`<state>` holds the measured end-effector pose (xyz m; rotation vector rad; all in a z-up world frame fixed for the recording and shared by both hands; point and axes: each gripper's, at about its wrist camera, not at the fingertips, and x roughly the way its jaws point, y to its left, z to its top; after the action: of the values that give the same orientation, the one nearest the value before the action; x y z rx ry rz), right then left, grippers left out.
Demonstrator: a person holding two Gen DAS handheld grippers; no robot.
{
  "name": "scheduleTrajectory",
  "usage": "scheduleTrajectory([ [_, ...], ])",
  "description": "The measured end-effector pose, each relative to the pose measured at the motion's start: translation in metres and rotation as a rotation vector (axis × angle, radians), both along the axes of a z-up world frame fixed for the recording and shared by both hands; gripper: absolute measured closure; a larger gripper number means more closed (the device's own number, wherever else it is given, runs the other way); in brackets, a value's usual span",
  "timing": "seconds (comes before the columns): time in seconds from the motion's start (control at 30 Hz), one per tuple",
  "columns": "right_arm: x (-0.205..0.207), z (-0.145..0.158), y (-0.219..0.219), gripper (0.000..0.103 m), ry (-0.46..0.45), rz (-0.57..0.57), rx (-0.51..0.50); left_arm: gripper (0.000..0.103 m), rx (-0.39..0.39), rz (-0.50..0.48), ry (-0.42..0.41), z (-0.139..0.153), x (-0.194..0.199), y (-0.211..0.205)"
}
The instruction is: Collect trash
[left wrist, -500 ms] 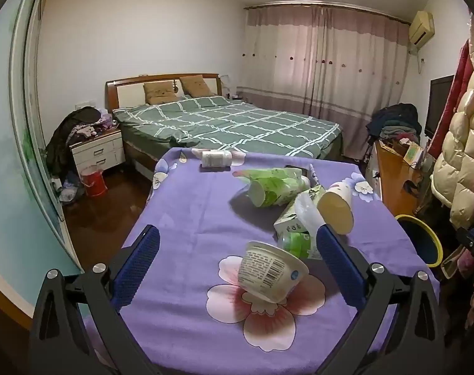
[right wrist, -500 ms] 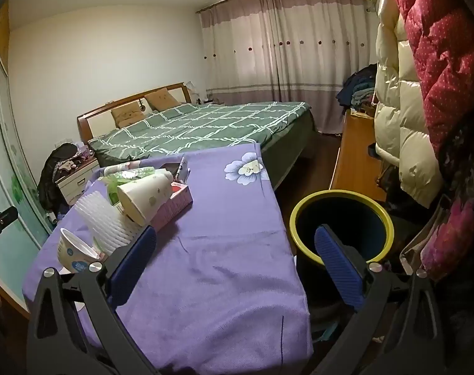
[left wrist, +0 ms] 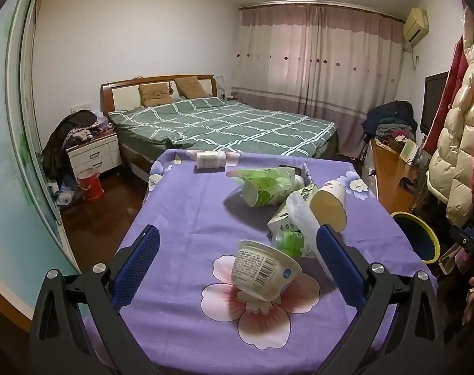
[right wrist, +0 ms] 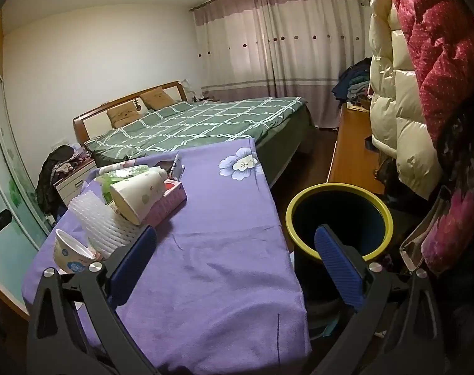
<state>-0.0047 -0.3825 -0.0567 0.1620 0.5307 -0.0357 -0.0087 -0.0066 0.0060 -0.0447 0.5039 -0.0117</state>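
yogurt cup (left wrist: 263, 271) lies tipped between left gripper's (left wrist: 237, 264) wide-apart jaws.

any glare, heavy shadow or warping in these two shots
Left wrist view: fisheye bends the wardrobe door, corners go black, the yogurt cup is sharp. Right wrist view: same warping, the bin interior is dark, the puffy coat shows mild sheen.

In the left wrist view, bare purple cloth (left wrist: 187, 218) fills the left and centre, while a tipped yogurt cup (left wrist: 263, 270) blocks the lower centre and a heap of cups and cartons (left wrist: 287, 193) the upper right. In the right wrist view, the lower centre lies bare beside the bin (right wrist: 338, 218).
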Motion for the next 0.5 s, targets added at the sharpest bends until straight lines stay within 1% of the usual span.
scheduleTrajectory([
  [0.5, 0.008, -0.005, -0.001, 0.006, 0.015, -0.002, 0.006, 0.004, 0.011, -0.012, 0.023, -0.006, 0.009, -0.003],
])
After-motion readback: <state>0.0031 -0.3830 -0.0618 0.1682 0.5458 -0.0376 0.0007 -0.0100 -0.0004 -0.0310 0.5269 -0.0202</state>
